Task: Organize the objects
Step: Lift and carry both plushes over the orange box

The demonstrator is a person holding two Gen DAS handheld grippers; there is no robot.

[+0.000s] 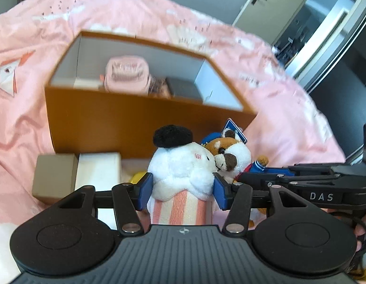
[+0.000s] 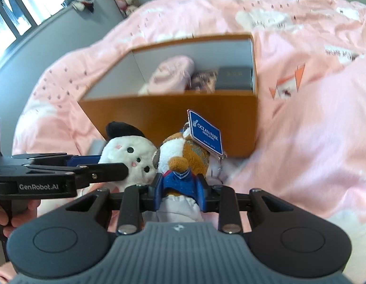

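Observation:
A white plush toy (image 1: 180,172) with a black hat and a striped pink body sits between my left gripper's (image 1: 181,190) blue pads, which press on its sides. My right gripper (image 2: 180,191) is shut on a brown and white plush animal (image 2: 183,156) in a blue sailor top, with a blue Ocean Park tag (image 2: 205,132) on its head. The two toys touch head to head, just in front of an orange box (image 1: 135,120). The white plush toy (image 2: 131,156) and the left gripper's arm show at the left of the right wrist view.
The orange box (image 2: 183,116) lies open on a pink bedcover (image 1: 29,71); inside are a pink pouch (image 1: 127,73), a patterned item and a dark case (image 1: 185,88). A tan box (image 1: 54,177) and a white box (image 1: 98,172) lie in front of it. A door (image 1: 301,23) stands at right.

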